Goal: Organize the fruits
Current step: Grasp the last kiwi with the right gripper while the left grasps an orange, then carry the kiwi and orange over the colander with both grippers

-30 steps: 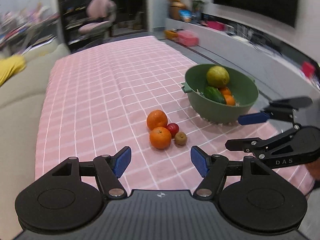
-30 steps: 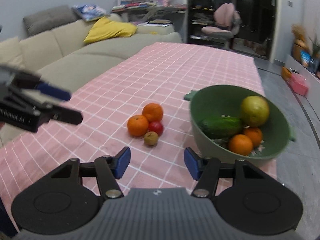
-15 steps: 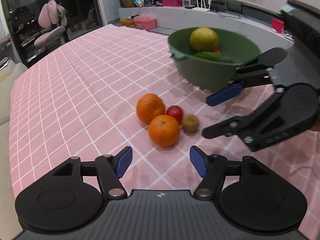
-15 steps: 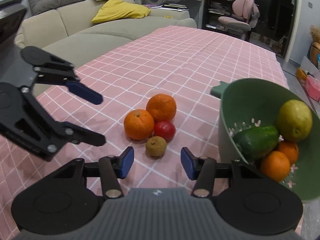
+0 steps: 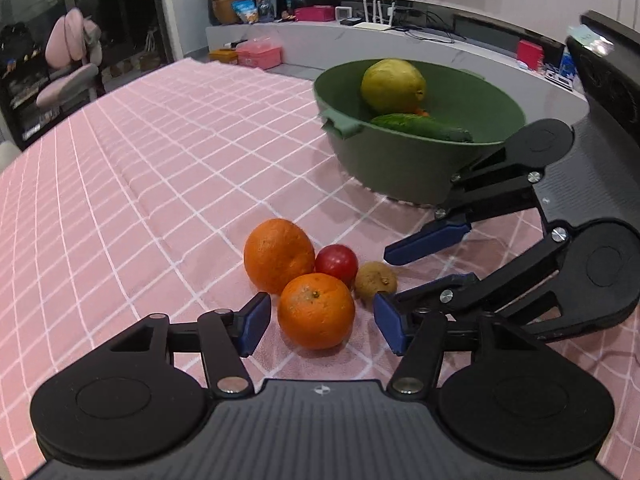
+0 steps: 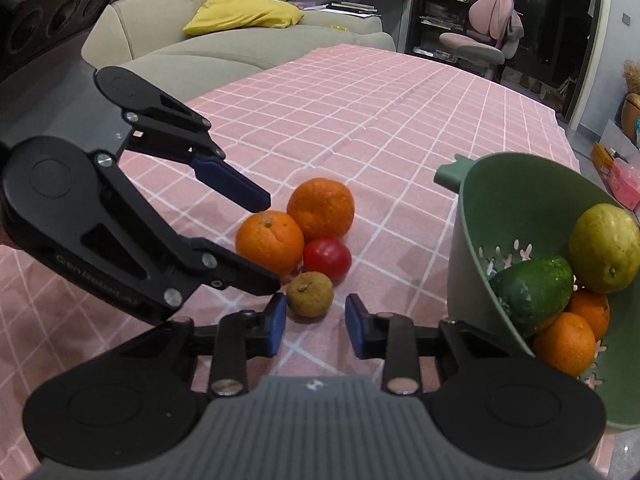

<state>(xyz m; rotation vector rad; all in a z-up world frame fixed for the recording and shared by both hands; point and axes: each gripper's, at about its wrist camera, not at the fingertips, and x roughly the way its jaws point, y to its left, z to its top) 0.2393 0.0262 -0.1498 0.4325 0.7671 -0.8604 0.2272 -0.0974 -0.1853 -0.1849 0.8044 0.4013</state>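
Note:
Two oranges, a red tomato and a small brown kiwi lie clustered on the pink checked cloth. My left gripper point(image 5: 322, 326) is open, its pads either side of the near orange point(image 5: 316, 311), not touching. The far orange point(image 5: 279, 255), tomato point(image 5: 336, 263) and kiwi point(image 5: 376, 281) sit behind it. My right gripper point(image 6: 316, 324) is open just short of the kiwi point(image 6: 310, 294). In the right wrist view the near orange point(image 6: 269, 241), far orange point(image 6: 321, 207) and tomato point(image 6: 327, 258) lie beyond. The green bowl point(image 5: 400, 168) holds a yellow-green fruit, a cucumber and oranges.
The bowl point(image 6: 468, 240) stands to the right of the cluster, close to my right gripper. A beige sofa point(image 6: 224, 52) with a yellow cushion lies beyond the table's left side. A pink chair point(image 5: 70, 64) and a TV bench point(image 5: 400, 40) stand further off.
Both grippers have moved forward and down toward the fruit cluster. The left one now brackets the near orange; the right one has come up to the kiwi. Both stayed open.

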